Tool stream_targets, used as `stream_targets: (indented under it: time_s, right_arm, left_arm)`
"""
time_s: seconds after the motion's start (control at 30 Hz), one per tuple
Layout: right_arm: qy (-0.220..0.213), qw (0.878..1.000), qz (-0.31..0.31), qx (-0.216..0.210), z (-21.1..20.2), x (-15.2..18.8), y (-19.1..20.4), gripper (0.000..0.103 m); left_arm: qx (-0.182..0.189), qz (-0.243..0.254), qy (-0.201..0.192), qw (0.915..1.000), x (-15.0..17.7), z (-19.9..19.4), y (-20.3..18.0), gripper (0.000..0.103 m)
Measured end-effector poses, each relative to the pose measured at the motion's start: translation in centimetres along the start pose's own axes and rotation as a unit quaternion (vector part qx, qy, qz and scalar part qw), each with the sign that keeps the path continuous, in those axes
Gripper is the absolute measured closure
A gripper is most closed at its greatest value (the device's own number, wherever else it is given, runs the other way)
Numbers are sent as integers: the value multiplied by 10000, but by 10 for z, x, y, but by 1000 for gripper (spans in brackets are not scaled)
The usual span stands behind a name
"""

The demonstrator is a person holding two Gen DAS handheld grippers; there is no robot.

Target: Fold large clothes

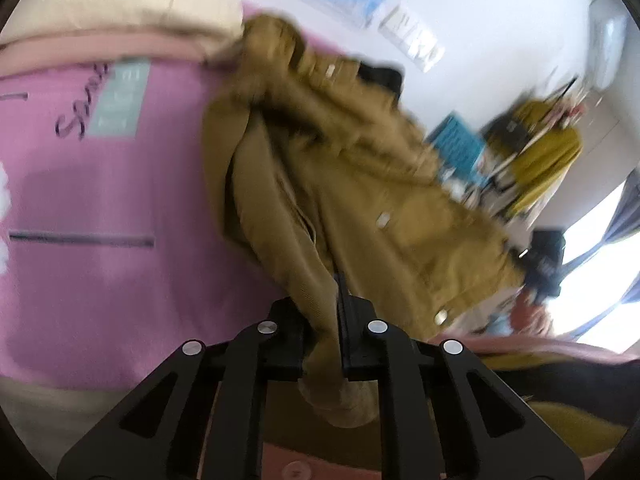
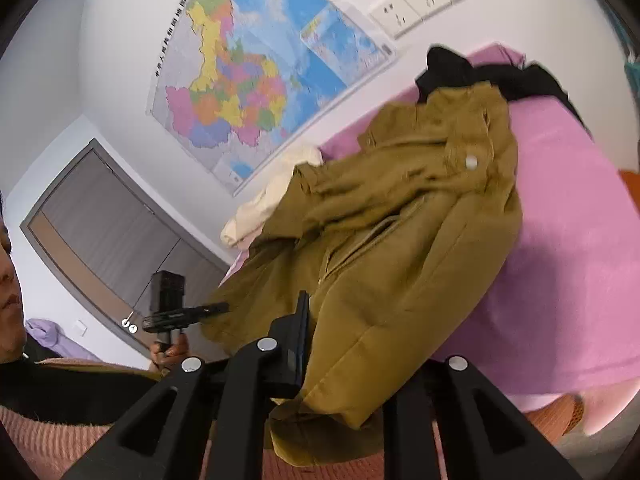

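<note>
Bedroom: pink bed sheet (image 2: pixel 580 240), wall map (image 2: pixel 256 68)

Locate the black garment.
In the right wrist view the black garment lies upper right on the pink sheet, at the far end of the tan jacket.

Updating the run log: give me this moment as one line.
stage: lifting jacket | left gripper: shut on olive jacket | right gripper: shut on olive jacket | surface: pink bed cover | fold: not yet made
</note>
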State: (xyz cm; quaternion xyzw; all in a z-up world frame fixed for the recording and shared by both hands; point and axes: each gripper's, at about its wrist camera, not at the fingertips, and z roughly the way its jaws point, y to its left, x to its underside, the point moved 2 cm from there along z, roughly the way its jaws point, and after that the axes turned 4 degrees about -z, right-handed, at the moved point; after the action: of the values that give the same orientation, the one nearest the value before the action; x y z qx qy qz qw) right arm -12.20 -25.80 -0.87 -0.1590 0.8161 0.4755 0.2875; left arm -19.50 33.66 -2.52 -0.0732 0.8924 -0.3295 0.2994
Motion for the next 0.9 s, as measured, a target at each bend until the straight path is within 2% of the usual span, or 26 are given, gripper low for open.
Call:
stream_targets:
  time_s: [0.13,0.37,0.53,0.9]
  right_arm:
    - [-341,9993,65,-113,-7,-19,-1,90]
    - [-654,9977,38,-184,-3,-68,-1,90]
    - [-796,9964,179,-214,8,-106,-14,90]
    - [-760,9959,493,-56,53,-184,-48,89]
  left_arm:
    - [207,-149,-388,9989,-23,-23,-7,92]
    - [319,-237,-669,9970,-75,-39,-16,92]
    - [275,-223,-699,9969,-111,-38,-29,92]
    - [-150,-199,-591,9979,-206,-6,-32,91]
